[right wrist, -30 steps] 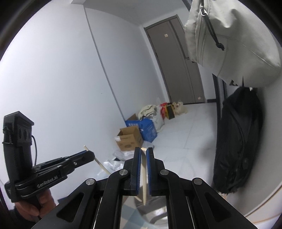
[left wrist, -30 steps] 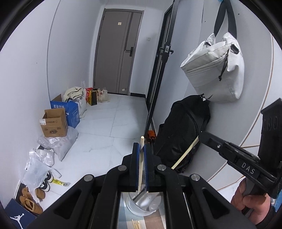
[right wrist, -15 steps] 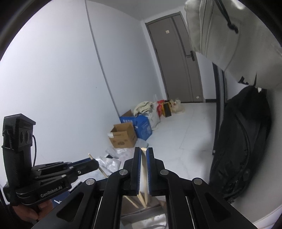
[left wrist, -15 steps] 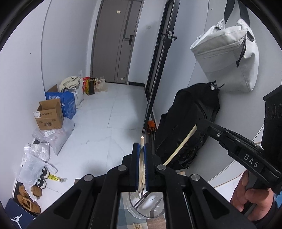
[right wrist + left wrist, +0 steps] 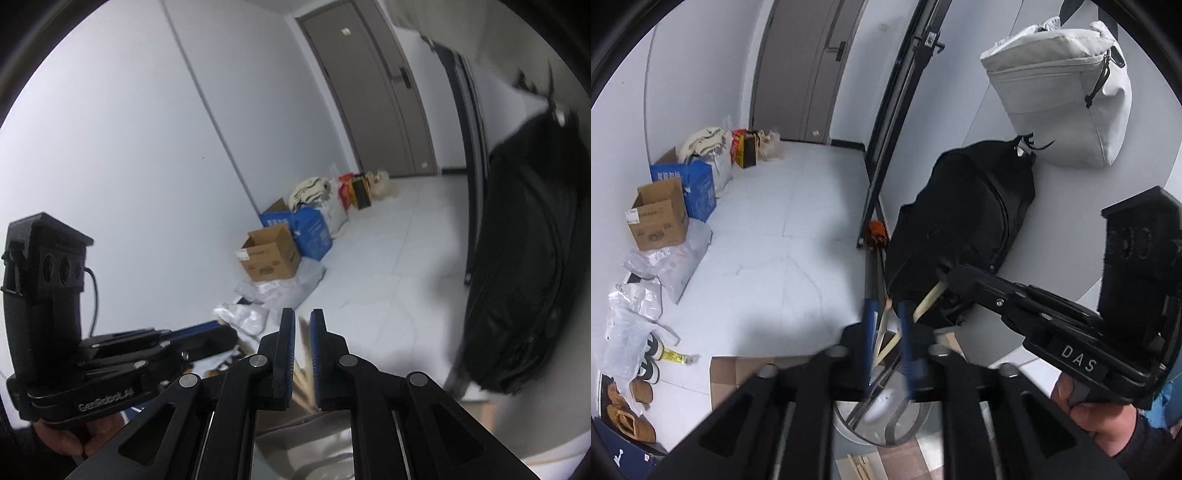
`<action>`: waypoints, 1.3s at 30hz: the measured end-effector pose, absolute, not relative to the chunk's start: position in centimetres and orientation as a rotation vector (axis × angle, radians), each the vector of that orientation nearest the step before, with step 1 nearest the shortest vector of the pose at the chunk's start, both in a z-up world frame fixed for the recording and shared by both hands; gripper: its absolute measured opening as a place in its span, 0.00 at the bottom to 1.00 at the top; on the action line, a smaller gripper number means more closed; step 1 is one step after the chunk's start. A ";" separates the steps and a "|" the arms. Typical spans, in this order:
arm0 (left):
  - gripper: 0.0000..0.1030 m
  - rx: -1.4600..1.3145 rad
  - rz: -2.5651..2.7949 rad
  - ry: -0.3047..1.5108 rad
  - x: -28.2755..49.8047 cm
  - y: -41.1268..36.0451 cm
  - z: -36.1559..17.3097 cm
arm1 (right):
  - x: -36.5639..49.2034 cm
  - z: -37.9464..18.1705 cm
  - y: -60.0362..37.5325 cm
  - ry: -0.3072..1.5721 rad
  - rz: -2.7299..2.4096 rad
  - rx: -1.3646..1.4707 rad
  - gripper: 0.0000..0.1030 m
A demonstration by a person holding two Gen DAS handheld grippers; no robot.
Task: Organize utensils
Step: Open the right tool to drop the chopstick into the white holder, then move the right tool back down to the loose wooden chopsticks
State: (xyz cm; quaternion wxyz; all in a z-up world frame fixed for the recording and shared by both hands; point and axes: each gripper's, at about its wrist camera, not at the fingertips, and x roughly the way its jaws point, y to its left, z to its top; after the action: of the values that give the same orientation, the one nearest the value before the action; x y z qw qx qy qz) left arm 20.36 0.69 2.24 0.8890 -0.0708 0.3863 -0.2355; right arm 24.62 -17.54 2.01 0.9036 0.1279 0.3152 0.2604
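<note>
You see pale bare wood chopsticks point(image 5: 881, 330) | shiny metal holder point(image 5: 882, 424) | matt black plastic left gripper point(image 5: 886, 332) with blue pads | dull black cloth backpack point(image 5: 964, 229) | soft grey-white cloth bag point(image 5: 1060, 96) | brown cardboard box point(image 5: 657, 218) | smooth glossy floor tiles point(image 5: 783, 229)

floor point(image 5: 768, 236): open | right: black backpack point(image 5: 964, 229); left: boxes point(image 5: 659, 218)

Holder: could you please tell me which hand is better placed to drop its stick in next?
Left, probably. The left gripper hangs right over the holder, its jaws opening around a stick. The right gripper holds a second stick slanted, off to one side.
</note>
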 end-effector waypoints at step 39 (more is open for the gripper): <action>0.65 -0.130 -0.279 0.649 10.0 3.6 3.8 | 11.2 2.6 -18.7 0.599 0.479 0.343 0.71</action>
State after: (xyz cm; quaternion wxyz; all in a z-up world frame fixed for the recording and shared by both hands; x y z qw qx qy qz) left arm 9.97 3.60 3.83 0.9363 -0.0636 0.3174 -0.1363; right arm 11.15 -18.68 2.62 0.9131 0.1665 0.2906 0.2326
